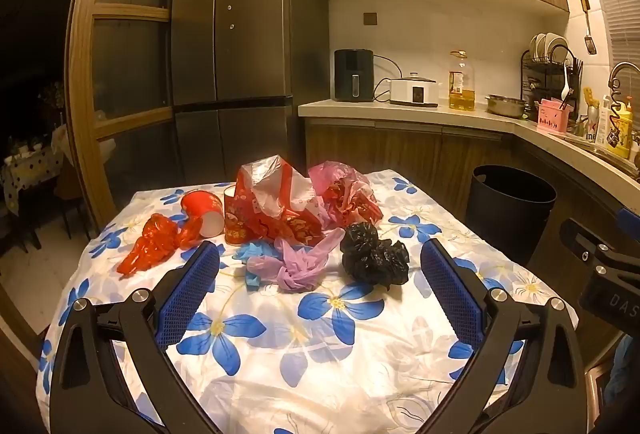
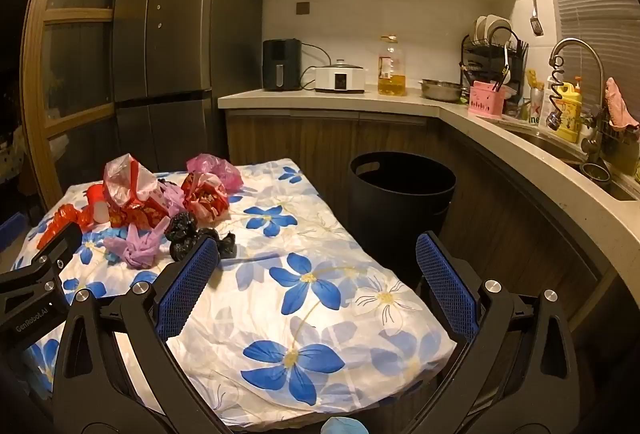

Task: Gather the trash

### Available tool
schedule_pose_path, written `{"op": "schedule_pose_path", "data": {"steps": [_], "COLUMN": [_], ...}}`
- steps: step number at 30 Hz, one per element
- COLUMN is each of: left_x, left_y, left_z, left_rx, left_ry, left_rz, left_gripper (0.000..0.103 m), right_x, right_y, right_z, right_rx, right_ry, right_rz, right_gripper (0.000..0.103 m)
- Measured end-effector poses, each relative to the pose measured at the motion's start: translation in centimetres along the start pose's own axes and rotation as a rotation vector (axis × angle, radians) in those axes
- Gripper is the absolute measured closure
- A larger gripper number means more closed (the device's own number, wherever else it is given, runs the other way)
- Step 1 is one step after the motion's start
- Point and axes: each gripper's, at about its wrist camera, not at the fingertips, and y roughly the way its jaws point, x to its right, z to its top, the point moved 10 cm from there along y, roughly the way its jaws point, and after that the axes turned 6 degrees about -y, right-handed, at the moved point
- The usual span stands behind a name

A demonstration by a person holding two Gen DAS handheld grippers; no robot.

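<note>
The left gripper (image 1: 320, 254) hangs above the near part of a table covered by a white cloth printed with blue flowers (image 1: 340, 346); its blue-padded fingers (image 1: 188, 294) are spread wide and pinch nothing; the right gripper (image 2: 318, 254) sits over the cloth's right-hand side, its fingers (image 2: 188, 286) likewise spread wide and empty. The trash lies in a loose heap on the far half of the cloth: a crumpled black plastic bag (image 1: 374, 258) sits nearest the left gripper's right finger, just beside a knotted lilac bag (image 1: 298, 262) with a scrap of blue plastic (image 1: 252, 254) touching it on the left; behind these stands a red printed gift bag (image 1: 276, 206) with a pink plastic bag (image 1: 344, 186) bunched at its right; a red paper cup (image 1: 204, 210) lies tipped on its side at the left, its white inside showing, touching a crumpled red wrapper (image 1: 150, 244). A black trash bin (image 2: 400, 202) stands on the floor to the right of the table, between it and the kitchen counter (image 2: 400, 106); a dark refrigerator (image 1: 236, 46) rises behind the table.
</note>
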Motion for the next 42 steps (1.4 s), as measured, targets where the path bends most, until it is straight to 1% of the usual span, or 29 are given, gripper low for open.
{"op": "schedule_pose_path", "data": {"steps": [3,4,11,42], "left_x": [-0.2,-0.1,-0.1,0.8], "left_y": [0.1,0.0,-0.2,-0.1], "left_z": [0.0,0.2,0.4,-0.5], "left_rx": [-0.004,0.009,0.007,-0.002], "left_ry": [-0.005,0.013,0.008,0.006], "left_rz": [-0.007,0.006,0.006,0.0], "left_gripper": [0.006,0.006,0.006,0.006], "right_x": [0.0,0.1,0.1,0.2], "right_y": [0.0,0.0,-0.1,-0.1], "right_z": [0.1,0.1,0.3,0.4], "right_rx": [0.0,0.001,0.003,0.007], "right_ry": [-0.002,-0.001,0.001,0.004], "right_rz": [-0.001,-0.002,-0.002,0.001], "right_gripper": [0.005,0.005,0.005,0.005]}}
